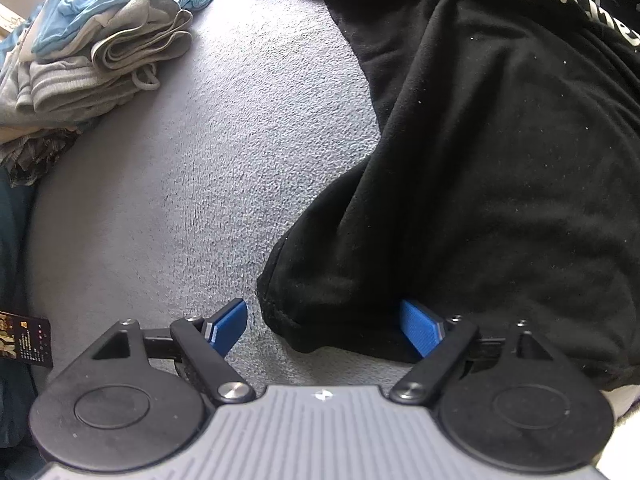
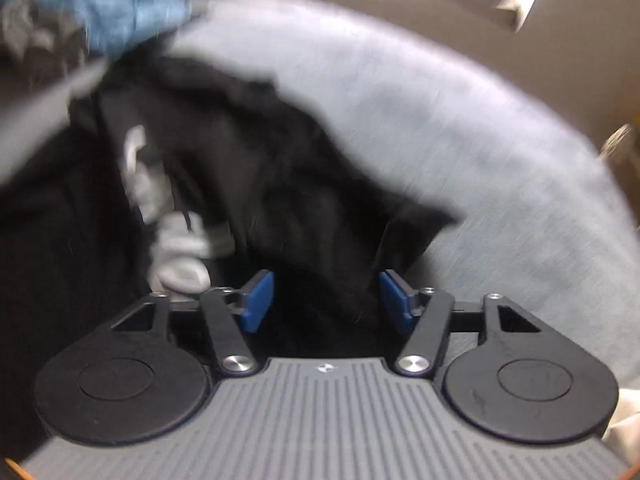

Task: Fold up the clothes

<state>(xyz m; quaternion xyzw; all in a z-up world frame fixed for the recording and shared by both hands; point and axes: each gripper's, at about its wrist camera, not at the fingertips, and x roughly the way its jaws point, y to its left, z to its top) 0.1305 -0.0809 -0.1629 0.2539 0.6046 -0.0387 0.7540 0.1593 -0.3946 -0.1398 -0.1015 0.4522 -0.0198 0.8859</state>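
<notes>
**Both tongs spread at the black garment's edges**

The left gripper [image 1: 326, 326] stands wide, its 2 blue pads [image 1: 420, 330] flanking a hemmed corner of the black garment [image 1: 480, 160], gripping nothing. The right gripper [image 2: 326, 300] is wide too, with black cloth lying between its jaws; this view is blurred. The garment sprawls on a grey blanket [image 1: 224, 160]. A stack of folded clothes [image 1: 104, 52] sits well apart, at far left.

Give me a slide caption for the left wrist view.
Open left gripper straddles the black garment hem on grey bedding.
</notes>
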